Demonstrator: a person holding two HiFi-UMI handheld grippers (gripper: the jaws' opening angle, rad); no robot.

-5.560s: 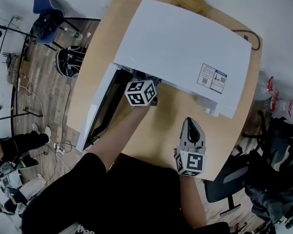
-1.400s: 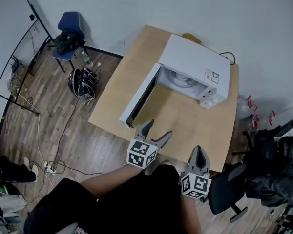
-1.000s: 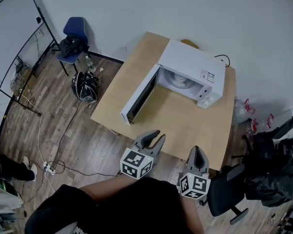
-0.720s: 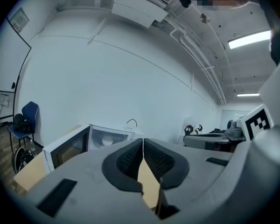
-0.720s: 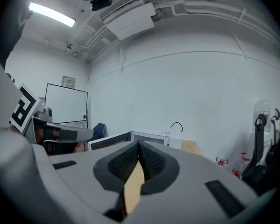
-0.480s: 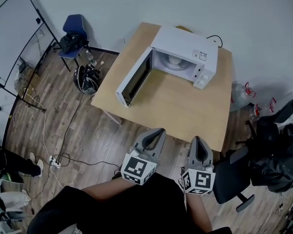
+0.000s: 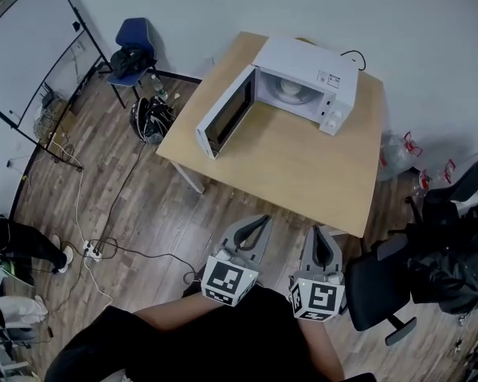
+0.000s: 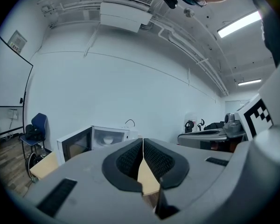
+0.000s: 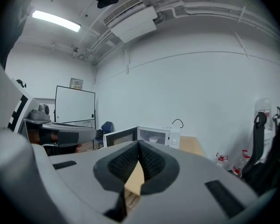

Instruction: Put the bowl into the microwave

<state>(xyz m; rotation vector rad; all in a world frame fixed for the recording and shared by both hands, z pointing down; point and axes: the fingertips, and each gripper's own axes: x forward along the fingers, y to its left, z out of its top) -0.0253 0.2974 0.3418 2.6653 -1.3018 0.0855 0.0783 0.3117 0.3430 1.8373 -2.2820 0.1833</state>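
The white microwave [image 7: 303, 74] stands at the far end of the wooden table [image 7: 303, 173], its door [image 7: 223, 114] swung open to the left. A white bowl [image 7: 289, 91] sits inside the cavity. Both grippers hang over the floor, well short of the table's near edge. My left gripper [image 7: 259, 221] is shut with nothing between its pads. My right gripper [image 7: 323, 231] beside it is also shut and empty. In the left gripper view the jaws [image 8: 143, 141] meet below the distant microwave [image 8: 95, 141] and bowl [image 8: 108, 139]. The right gripper view shows the same microwave [image 9: 144, 135] beyond closed jaws [image 9: 139, 144].
A black office chair [image 7: 378, 281] stands right of my right gripper. A blue chair [image 7: 135, 42] with a bag and a dark helmet-like object [image 7: 149, 118] are left of the table. Cables and a power strip [image 7: 92, 249] lie on the wooden floor. A whiteboard [image 7: 24, 46] stands far left.
The left gripper's jaws have closed. The view has pulled back from the table, and both grippers now hang over the floor farther from the microwave.
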